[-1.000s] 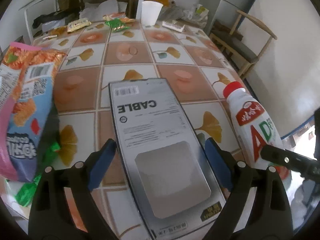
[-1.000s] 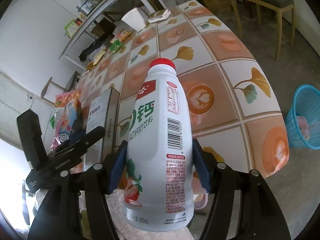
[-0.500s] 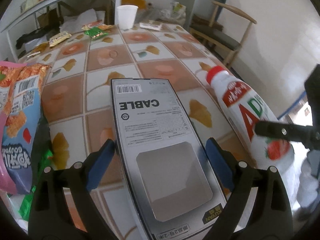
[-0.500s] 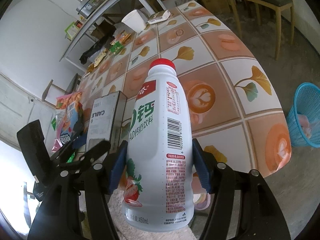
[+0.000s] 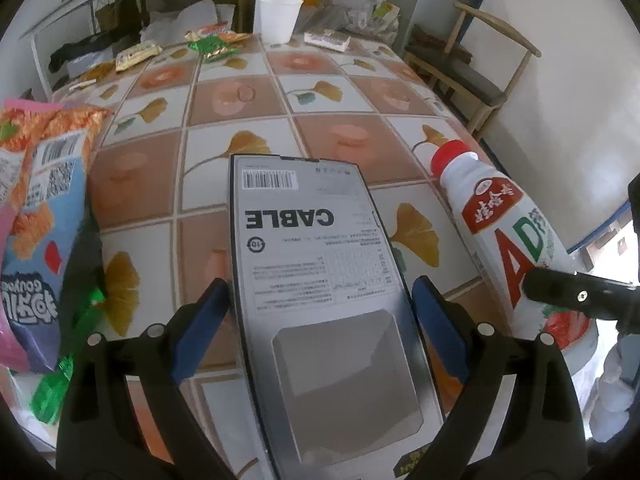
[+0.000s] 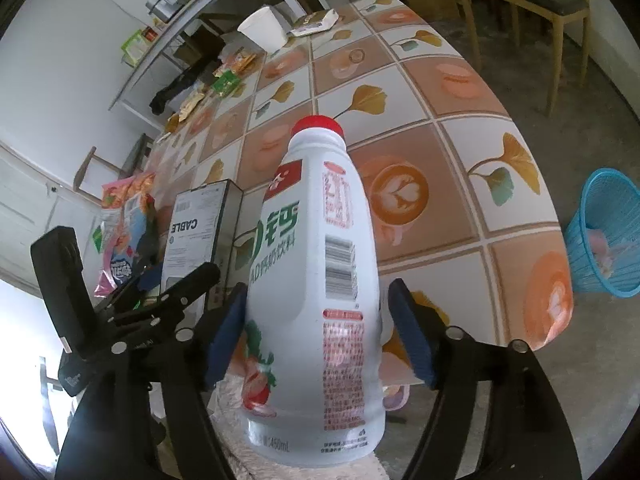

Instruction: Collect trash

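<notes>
While gripped: box (image 5: 320, 292), bottle (image 6: 316, 280).

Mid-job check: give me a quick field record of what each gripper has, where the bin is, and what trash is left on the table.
left gripper: shut on cable box
right gripper: shut on bottle, red cap on
bin: blue basket on the floor, off the table's right edge, some trash inside
table: paper cup and wrappers at far end
near left: snack bags
</notes>
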Available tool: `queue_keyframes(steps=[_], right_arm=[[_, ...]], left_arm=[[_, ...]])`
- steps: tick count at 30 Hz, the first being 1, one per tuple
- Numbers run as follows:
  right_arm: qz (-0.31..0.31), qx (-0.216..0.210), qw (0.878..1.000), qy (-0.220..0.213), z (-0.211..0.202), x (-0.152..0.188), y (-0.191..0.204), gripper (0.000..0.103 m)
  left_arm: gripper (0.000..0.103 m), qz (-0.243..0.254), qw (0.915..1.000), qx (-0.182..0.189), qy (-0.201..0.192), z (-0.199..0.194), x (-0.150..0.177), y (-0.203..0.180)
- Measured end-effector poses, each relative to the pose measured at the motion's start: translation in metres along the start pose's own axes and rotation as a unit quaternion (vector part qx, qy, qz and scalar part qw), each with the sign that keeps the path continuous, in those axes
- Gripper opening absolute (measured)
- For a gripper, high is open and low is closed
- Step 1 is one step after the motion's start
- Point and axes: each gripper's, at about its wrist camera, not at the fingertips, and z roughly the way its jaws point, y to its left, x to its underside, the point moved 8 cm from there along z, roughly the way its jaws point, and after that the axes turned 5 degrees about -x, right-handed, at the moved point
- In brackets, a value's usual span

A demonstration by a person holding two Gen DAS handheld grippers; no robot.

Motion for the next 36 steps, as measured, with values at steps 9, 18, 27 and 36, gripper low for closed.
queue_keyframes(steps=[9, 18, 27, 36], right_arm=[[-0.022, 0.019, 1.000, 0.012, 0.006, -0.022, 0.003, 0.071], [-0.040, 0.042, 0.998, 0.030, 0.024, -0.028, 0.006, 0.062], [-0.036, 0.038, 0.998, 0.032, 0.019, -0.017, 0.007, 0.059], [-0.040, 0.040, 0.998, 0.037, 0.021, -0.018, 0.007, 0.060]], left_arm=[[0.089, 0.002, 1.0000, 0.000, 0.002, 0.003, 0.001, -0.001], [0.088, 0.002, 1.0000, 0.001, 0.000, 0.003, 0.001, -0.003], [0.089, 0.009, 0.9999, 0.002, 0.003, -0.002, 0.009, -0.007], [0.089, 0.018, 0.9997, -0.013, 0.004, 0.002, 0.008, -0.008]])
